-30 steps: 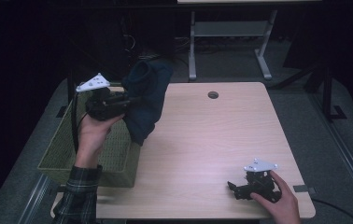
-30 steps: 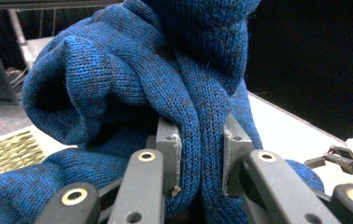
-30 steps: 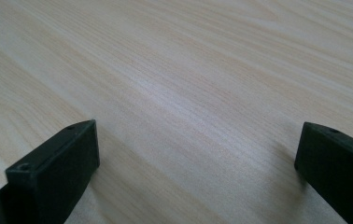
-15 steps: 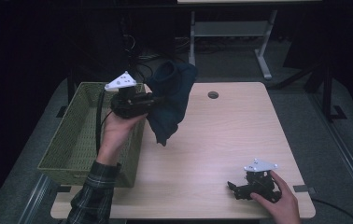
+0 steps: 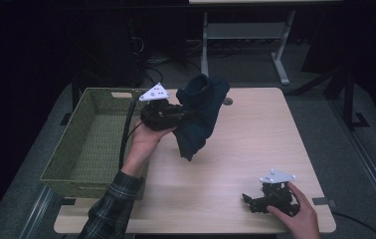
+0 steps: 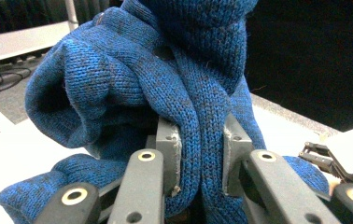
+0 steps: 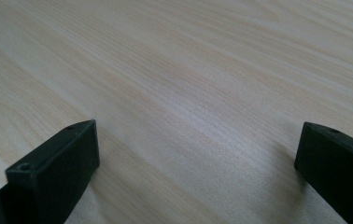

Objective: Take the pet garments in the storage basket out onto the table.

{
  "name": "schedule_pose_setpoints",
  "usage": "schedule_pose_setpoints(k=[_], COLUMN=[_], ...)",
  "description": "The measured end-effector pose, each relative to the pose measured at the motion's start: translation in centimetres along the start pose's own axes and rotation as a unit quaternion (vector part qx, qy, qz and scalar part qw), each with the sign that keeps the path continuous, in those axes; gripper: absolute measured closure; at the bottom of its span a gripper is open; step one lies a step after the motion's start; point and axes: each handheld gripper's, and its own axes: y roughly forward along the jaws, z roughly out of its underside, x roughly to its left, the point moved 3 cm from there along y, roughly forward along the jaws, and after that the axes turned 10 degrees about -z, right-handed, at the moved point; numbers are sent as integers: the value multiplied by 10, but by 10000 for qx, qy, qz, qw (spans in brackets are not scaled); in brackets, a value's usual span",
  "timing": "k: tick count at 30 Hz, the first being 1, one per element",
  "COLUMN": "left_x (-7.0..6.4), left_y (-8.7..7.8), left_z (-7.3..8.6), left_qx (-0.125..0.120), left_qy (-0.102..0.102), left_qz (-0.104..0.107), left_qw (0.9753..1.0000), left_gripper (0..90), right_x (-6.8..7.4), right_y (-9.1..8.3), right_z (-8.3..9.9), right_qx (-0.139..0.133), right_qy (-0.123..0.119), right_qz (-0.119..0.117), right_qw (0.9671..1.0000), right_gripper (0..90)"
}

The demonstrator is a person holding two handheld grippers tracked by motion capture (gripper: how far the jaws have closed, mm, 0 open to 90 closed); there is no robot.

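Left gripper (image 5: 183, 113) is clamped on a fold of the blue knit garment (image 5: 200, 114), held above the table (image 5: 255, 129) beside the basket (image 5: 84, 144). Lower it slowly (cloth dangles) before releasing; right gripper (image 5: 249, 199) rests spread wide, empty.

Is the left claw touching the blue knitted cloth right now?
Touching. In the left gripper view, the left claw is shut on the blue knitted cloth, with a fold of knit pinched between its two grey pads.
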Motion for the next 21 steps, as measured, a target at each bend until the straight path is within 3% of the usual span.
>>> schedule_pose_setpoints(k=[8, 21], left_x=[-16, -42], left_y=[28, 75], left_z=[7, 40], left_qx=[128, 680], left_qy=[36, 209], left_qz=[100, 212], left_qw=[9999, 9972], left_gripper=[739, 739], right_x=[0, 0], right_y=[0, 0], right_z=[0, 0], right_qx=[0, -4], right_qy=[-2, -5], right_qz=[0, -2], right_qw=[10000, 10000], right_gripper=[0, 0])
